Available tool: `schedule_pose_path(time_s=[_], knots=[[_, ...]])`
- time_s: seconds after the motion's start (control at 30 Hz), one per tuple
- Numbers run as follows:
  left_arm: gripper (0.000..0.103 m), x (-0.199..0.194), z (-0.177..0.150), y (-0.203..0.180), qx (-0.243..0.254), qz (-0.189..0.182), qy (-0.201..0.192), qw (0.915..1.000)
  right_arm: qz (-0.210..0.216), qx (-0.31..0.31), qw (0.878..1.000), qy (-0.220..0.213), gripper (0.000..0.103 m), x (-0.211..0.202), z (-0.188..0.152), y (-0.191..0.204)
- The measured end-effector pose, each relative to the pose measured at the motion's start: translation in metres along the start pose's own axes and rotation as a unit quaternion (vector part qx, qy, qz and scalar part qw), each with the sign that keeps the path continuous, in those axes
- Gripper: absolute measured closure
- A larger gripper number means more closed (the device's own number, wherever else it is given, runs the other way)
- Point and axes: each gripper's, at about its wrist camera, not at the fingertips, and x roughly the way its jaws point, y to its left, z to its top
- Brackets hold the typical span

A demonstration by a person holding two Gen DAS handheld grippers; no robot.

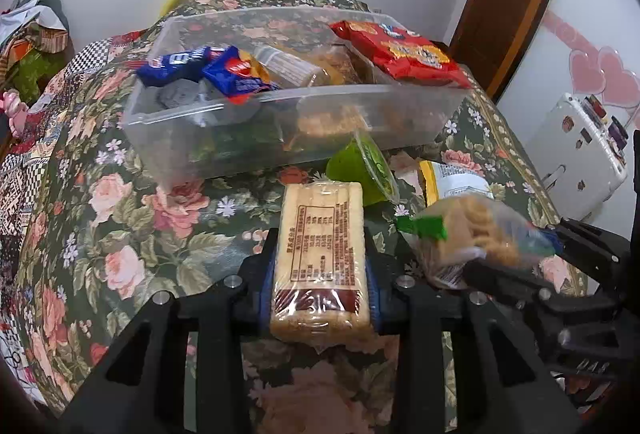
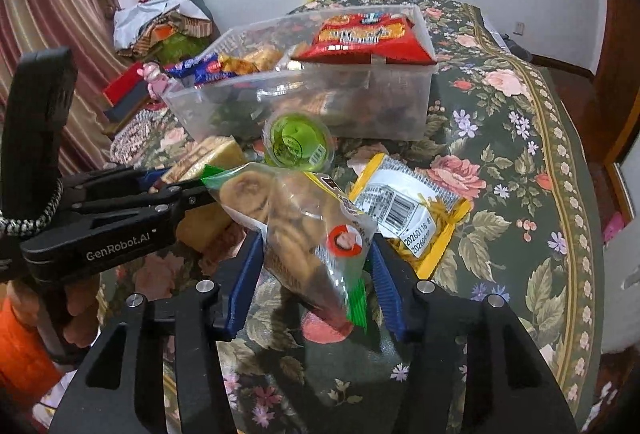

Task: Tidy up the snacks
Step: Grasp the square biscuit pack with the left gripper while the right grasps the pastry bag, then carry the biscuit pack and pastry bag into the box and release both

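- Left gripper [image 1: 320, 266]: jaws clamped on a pale cake bar [image 1: 320, 254] in clear wrap, label side up. Blue pads press both long sides. Bar sits over the floral cloth [image 1: 120, 201], just short of the bin.
- Bin [image 1: 280, 113]: clear plastic tub, centre of the table, behind both grippers. Inside, left end: blue packs [image 1: 208, 67]; middle: a clear-wrapped biscuit roll [image 1: 292, 67], tilted; right end: red bag [image 1: 396, 51] lying across the rim.
- Jelly cup [image 1: 364, 169]: green, foil lid, tipped on its side, touching the bin's front wall. In the right wrist view its lid [image 2: 298, 141] faces the camera.
- Yellow pack [image 2: 412, 209]: flat on the cloth, barcode side up, right of the cup, just beside the cookie bag.
- Right gripper [image 2: 316, 258]: jaws narrowed around a clear cookie bag [image 2: 304, 226] with green sealed ends. Bag stands tilted between the blue fingers [image 2: 244, 274]. Left pad looks to be on the bag; right pad contact is hard to call, since the crinkled film hides it.
- In the left wrist view the same bag [image 1: 472, 234] is blurred, right of the bar, close but not touching.
- A hand [image 2: 80, 314] with an orange sleeve grips the left gripper's handle at the left edge of the right wrist view.
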Motion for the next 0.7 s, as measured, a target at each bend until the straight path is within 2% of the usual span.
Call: schedule_pose_path(time_s=[0.27, 0.3, 0.7], knots=[[0.067, -0.034, 0.004, 0.011, -0.009, 0.002, -0.033, 0.9994, 0.01, -0.002, 1.0, -0.025, 0.062, -0.012, 0.013, 0.009], [0.067, -0.04, 0.006, 0.012, -0.011, 0.002, -0.04, 0.9992, 0.011, -0.003, 0.999, -0.03, 0.073, -0.014, 0.015, 0.011], [0.067, -0.083, 0.022, 0.019, -0.017, 0.002, -0.094, 0.9954, 0.02, -0.012, 0.997, -0.072, 0.076, -0.031, 0.03, 0.02]])
